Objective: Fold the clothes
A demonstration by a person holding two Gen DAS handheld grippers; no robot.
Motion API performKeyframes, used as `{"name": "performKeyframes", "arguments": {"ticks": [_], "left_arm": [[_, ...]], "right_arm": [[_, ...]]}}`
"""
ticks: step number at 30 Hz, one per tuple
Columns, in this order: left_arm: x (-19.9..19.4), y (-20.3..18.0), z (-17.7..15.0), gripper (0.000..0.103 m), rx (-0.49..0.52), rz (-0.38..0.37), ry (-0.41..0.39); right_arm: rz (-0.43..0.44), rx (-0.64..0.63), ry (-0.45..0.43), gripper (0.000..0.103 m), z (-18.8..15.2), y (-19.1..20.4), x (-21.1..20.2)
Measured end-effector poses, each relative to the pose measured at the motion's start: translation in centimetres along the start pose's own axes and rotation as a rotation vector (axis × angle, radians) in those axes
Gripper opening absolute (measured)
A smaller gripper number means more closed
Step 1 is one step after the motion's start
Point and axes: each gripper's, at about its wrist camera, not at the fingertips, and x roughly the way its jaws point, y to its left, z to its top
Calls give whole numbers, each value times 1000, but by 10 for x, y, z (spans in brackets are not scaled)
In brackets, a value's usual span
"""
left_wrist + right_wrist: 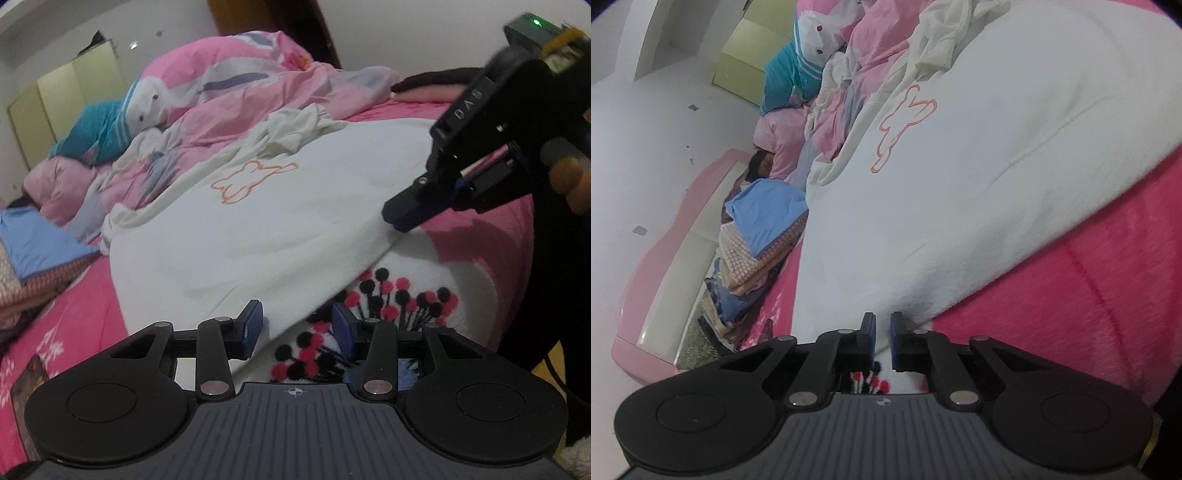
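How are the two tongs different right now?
The left tongs stand open, with the hem of the white top between the pads. The right tongs are pinched shut on that hem. The left ones sit nearer the camera, the right ones farther along the edge. Both have blue pads.

The left tongs [297, 326] are held low with their blue pads [251, 325] set apart, a white hem lying between them unpressed. The right tongs [400, 221] are angled downward and closed on that hem, and are gripped by a hand [570, 181] at the far right
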Motion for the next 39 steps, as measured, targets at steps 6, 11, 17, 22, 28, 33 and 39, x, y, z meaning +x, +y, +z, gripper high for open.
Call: {"name": "performKeyframes", "arguments": {"ticks": [6, 11, 17, 22, 28, 33, 39], "left_arm": [[5, -7, 3, 42, 50, 5, -20], [9, -14, 3, 34, 104, 8, -45], [10, -15, 3, 22, 97, 0, -66], [7, -9, 6, 20, 41, -11, -76], [3, -3, 7, 19, -11, -14, -95], [1, 0, 7, 20, -37, -28, -87], [2, -2, 2, 21, -21, -22, -62]], "right_arm": [[93, 47, -3, 0, 5, -1, 0], [134, 63, 6, 0, 8, -1, -1], [119, 158, 113, 22, -2, -13, 10], [104, 222, 117, 29, -7, -22, 25], [115, 217, 62, 10, -8, -18, 26], [151, 225, 33, 1, -6, -16, 24], [173, 212, 20, 1, 2, -9, 23]]}}
